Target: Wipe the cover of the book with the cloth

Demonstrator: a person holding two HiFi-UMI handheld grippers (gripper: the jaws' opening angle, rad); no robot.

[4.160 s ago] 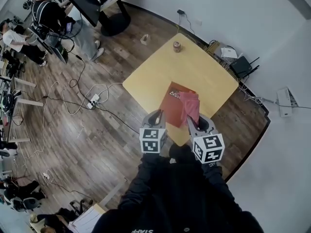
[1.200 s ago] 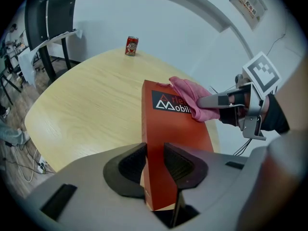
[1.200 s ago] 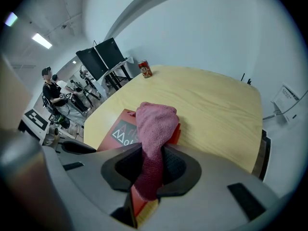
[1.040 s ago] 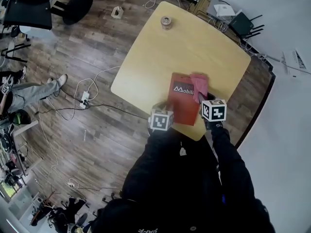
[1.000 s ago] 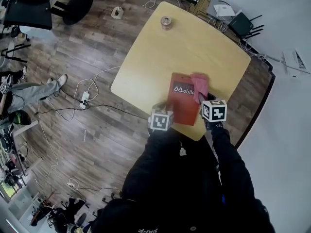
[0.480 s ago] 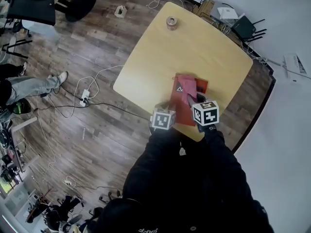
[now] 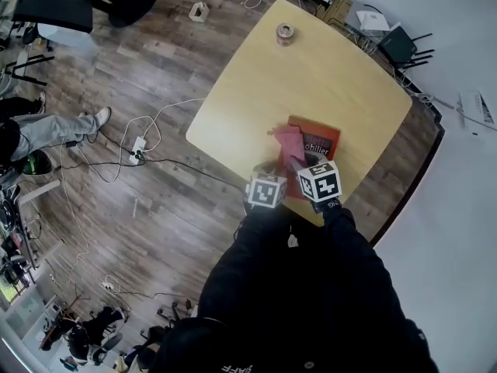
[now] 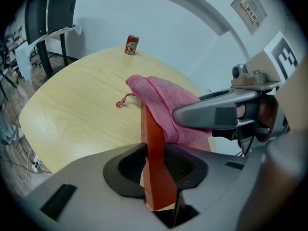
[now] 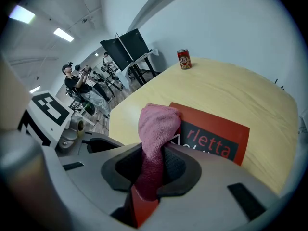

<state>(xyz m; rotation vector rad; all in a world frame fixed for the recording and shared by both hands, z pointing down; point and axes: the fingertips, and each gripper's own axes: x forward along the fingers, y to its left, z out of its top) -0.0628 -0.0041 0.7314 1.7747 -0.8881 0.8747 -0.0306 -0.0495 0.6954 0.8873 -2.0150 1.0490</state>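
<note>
A red book (image 7: pixel 318 141) with a dark title band lies flat on the near part of the yellow table (image 7: pixel 311 76). My left gripper (image 8: pixel 156 150) is shut on the book's (image 8: pixel 155 143) near left edge; in the head view this gripper (image 7: pixel 272 174) sits at the book's near corner. My right gripper (image 9: pixel 153 153) is shut on the pink cloth (image 9: pixel 156 124), which rests on the left part of the cover (image 9: pixel 216 136). From above, the cloth (image 7: pixel 288 143) covers the start of the title, and the right gripper (image 7: pixel 301 164) stands just behind it. The cloth (image 8: pixel 163 100) spills over the book's left edge.
A red drink can (image 7: pixel 286 33) stands near the table's far corner. The table's near edge runs just under both grippers. Cables and a power strip (image 7: pixel 140 144) lie on the wooden floor to the left. Boxes and a router (image 7: pixel 397 47) sit by the wall at the right.
My right gripper has dragged the cloth leftward across the cover, from its right side to its left edge. The right part of the title is now uncovered. The left gripper kept its hold.
</note>
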